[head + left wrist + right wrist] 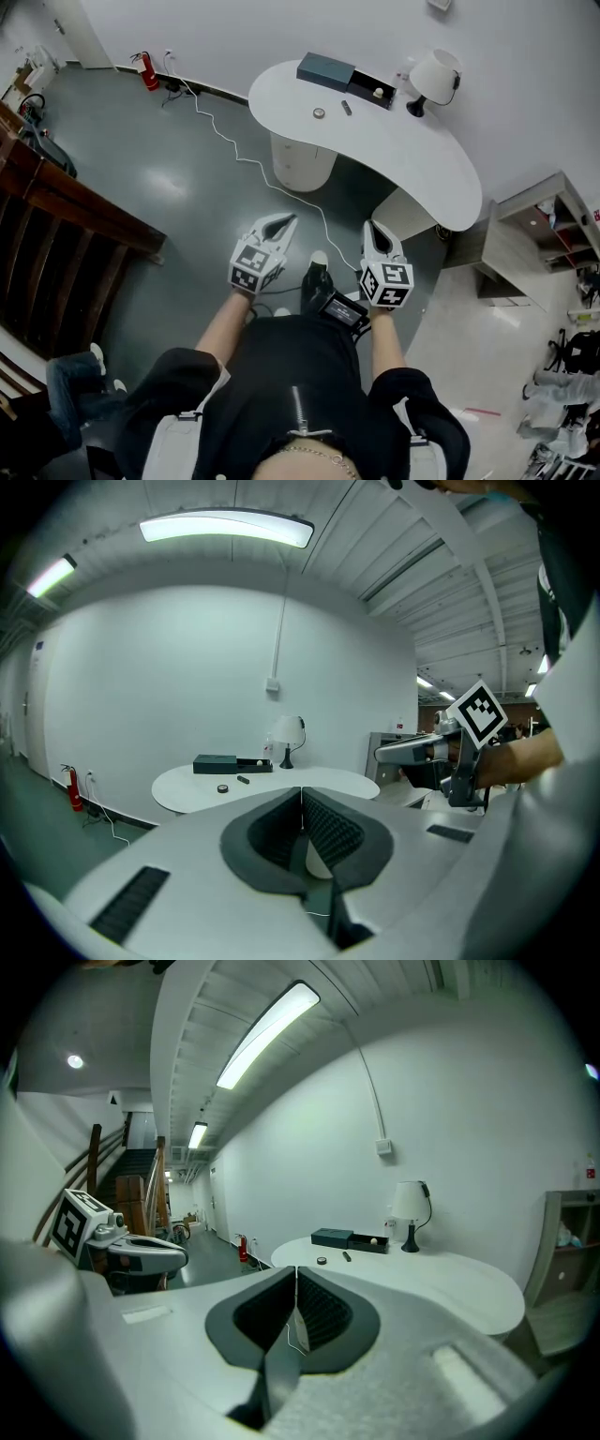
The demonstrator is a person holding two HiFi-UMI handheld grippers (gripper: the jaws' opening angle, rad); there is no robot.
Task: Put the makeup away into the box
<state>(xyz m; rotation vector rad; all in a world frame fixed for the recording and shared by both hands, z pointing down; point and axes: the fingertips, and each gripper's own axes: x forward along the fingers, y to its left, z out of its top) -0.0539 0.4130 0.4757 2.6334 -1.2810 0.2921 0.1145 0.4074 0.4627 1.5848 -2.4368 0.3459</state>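
A white curved table (pixel 422 155) stands some way ahead of me. On it lie a dark box (pixel 325 71) with its open tray (pixel 370 91), a small round compact (pixel 319 113) and a short dark stick (pixel 346 108). Both grippers hang over the floor, well short of the table. My left gripper (pixel 284 221) is shut, pads together, nothing between them. My right gripper (pixel 371 228) is also shut and empty. The left gripper view shows the box (pixel 216 763), compact (pixel 223 788) and stick (pixel 243 780) far beyond the shut jaws. In the right gripper view lie the box (pixel 333 1237) and compact (pixel 322 1261).
A white lamp (pixel 433 80) stands at the table's right end. A white cable (pixel 244 155) snakes over the grey floor past a red fire extinguisher (pixel 148 70). Dark wooden railings (pixel 56 206) fill the left; a shelf unit (pixel 539 234) stands right. Someone's legs (pixel 70 384) show lower left.
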